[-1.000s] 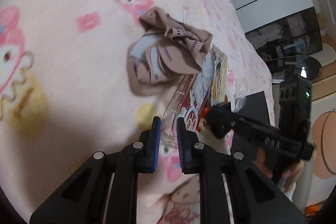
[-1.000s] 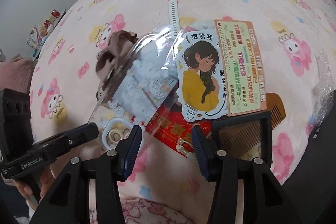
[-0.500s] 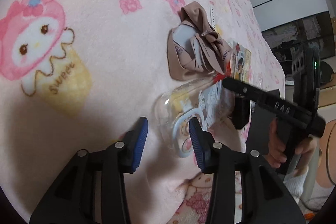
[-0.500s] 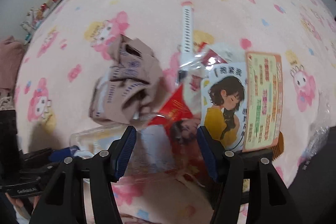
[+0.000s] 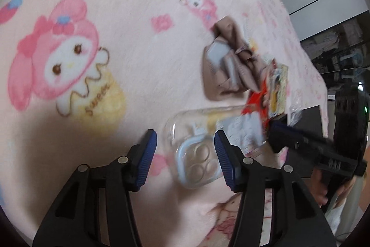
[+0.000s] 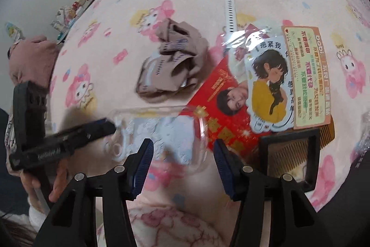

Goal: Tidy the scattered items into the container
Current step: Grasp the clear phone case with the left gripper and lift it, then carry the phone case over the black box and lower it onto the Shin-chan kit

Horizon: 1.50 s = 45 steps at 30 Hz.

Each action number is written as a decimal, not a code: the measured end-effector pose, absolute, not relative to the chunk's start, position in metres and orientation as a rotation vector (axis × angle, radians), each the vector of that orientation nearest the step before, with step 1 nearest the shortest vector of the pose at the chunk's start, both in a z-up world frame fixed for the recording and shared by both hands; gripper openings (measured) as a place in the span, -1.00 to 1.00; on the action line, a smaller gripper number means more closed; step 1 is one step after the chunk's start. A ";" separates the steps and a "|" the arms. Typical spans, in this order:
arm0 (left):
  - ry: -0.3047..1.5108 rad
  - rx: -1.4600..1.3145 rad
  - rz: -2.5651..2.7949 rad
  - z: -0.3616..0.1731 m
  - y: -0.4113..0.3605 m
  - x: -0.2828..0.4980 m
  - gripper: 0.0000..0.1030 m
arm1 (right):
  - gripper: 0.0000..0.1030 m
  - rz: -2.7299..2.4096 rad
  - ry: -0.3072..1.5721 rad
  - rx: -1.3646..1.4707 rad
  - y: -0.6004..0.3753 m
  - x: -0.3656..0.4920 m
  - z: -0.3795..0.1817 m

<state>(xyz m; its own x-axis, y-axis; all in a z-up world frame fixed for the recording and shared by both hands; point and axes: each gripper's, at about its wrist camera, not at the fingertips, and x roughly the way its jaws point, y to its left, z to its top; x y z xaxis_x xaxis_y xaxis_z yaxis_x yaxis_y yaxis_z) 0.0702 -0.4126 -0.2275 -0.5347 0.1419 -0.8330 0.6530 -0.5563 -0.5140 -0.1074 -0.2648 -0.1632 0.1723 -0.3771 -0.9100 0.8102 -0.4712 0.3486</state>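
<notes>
Left gripper (image 5: pixel 185 155) has released the clear phone case (image 5: pixel 208 142), now lying flat.

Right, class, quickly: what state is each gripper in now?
Left gripper: open, holding nothing, astride the clear case.
Right gripper: open, holding nothing.

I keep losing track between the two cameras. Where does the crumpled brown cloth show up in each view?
Left wrist view: the brown cloth sits right of centre in the upper half, beyond the clear phone case.
Right wrist view: the cloth lies left of centre, above the phone case.
Shared landmark: the red packet lies just right of the cloth in both.
</notes>
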 end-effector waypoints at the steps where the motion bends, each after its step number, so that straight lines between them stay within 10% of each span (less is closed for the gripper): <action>1: 1.243 1.286 -2.154 -0.227 -0.411 0.071 0.03 | -0.03 -1.509 0.453 1.471 -0.267 -0.108 -0.167; 7: 1.200 1.318 -2.148 -0.220 -0.401 0.067 0.06 | -0.02 -1.342 0.386 1.553 -0.274 -0.105 -0.196; 30: 0.899 1.328 -2.865 -0.049 -0.191 -0.037 -0.11 | -0.10 -2.009 0.038 1.293 0.025 -0.102 -0.023; 45: 0.672 1.727 -2.933 -0.097 -0.038 -0.187 -0.11 | -0.06 -2.258 -0.212 1.401 0.177 -0.189 -0.075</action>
<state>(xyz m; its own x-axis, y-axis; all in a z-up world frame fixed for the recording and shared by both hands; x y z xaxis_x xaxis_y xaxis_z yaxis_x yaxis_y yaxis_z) -0.1874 -0.0383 -0.0969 -0.4642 0.4599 -0.7570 -0.0847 -0.8738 -0.4789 -0.1887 0.1771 -0.0747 -0.3673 -0.4668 -0.8045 0.3088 -0.8771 0.3679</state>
